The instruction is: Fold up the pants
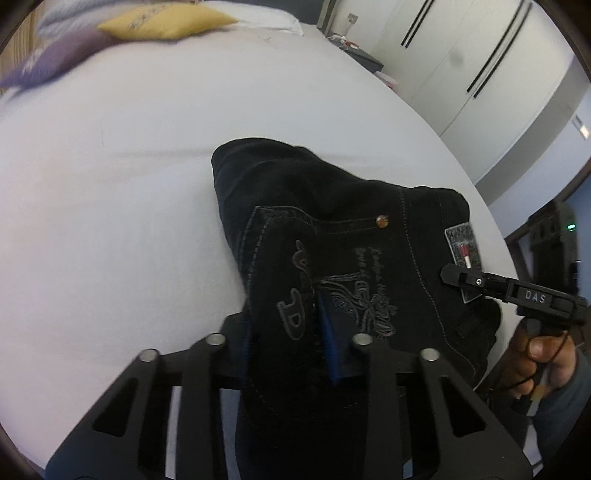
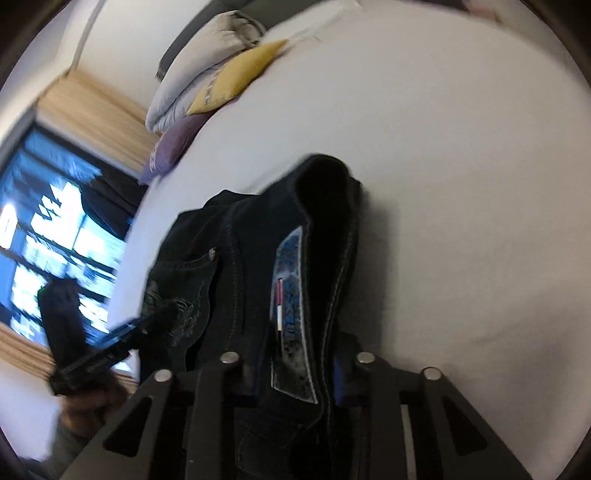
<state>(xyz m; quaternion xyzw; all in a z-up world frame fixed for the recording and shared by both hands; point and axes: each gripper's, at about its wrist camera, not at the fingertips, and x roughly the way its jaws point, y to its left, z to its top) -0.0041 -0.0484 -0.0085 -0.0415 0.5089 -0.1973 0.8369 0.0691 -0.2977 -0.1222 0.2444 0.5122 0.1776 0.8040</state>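
Dark denim pants lie bunched on a white bed, back pocket with embroidery and a waistband patch facing up. My left gripper is shut on the pocket area of the pants, blue pads pressed into the cloth. My right gripper is shut on the waistband by the patch of the pants. The right gripper also shows in the left wrist view, at the patch. The left gripper shows blurred in the right wrist view.
Yellow, purple and white pillows lie at the head of the bed. White wardrobe doors stand beyond the bed's right edge. A window with curtains is on the left in the right wrist view.
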